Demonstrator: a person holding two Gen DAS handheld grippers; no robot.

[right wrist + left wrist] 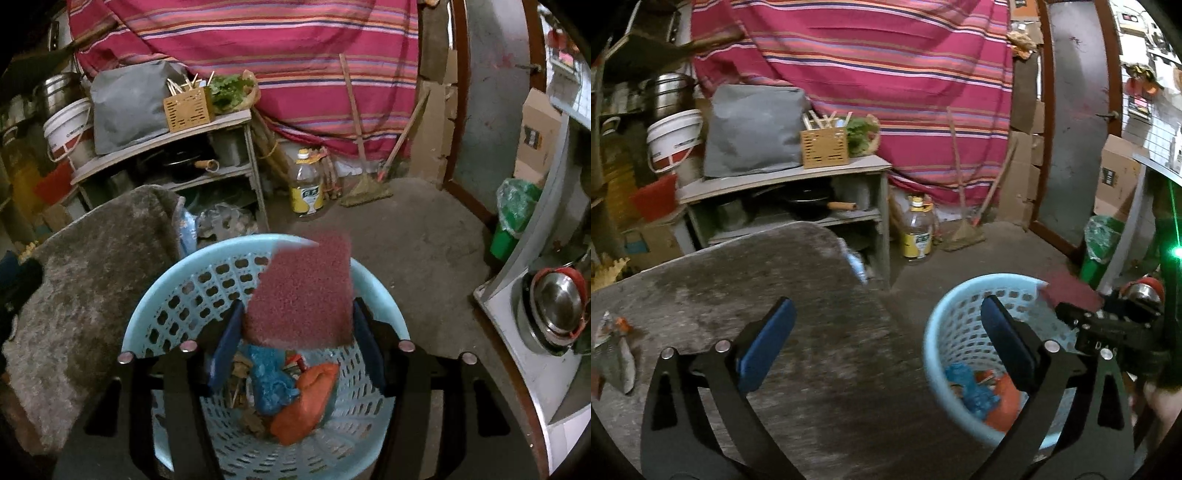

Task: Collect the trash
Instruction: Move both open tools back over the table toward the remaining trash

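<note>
Right gripper (pixel 299 338) poised over the light blue perforated basket (pixel 177 295), pointing down into it. A dark red scrub sponge (pixel 301 291) sits between its 2 blue pads (pixel 227 343); jaws spread wider than the sponge, with a gap showing on the right side, so the pads do not look to be clamping it. Contact on the left pad cannot be judged. Sponge is above the basket's opening, upper corner past the far rim.

Inside the basket, at the bottom: crumpled blue plastic (pixel 271 384), an orange bag (pixel 306 402), some brown scraps (pixel 240 369) just beside them.

Left gripper (pixel 888 345) spread wide, nothing between its pads. Left pad over the grey worn table top (pixel 757 295), right pad over the basket (pixel 960 321), which stands on the floor just beside the table's edge. The sponge (pixel 1067 291) and the black body of the other gripper show at the basket's far right.

On the table, far left edge of the left wrist view: 1 crumpled wrapper (pixel 613 350), silver-grey with orange marks, well apart from both grippers.

Farther back: a grey shelf unit (pixel 786 177) bearing a grey bag (pixel 753 129) and a wooden holder (pixel 823 147); a pan on its lower shelf. On the floor beyond, a plastic bottle with yellow label (pixel 918 229), a broom (pixel 964 225), a green bin (pixel 511 221). Behind all, a red striped cloth (pixel 886 74) hangs across the wall.
</note>
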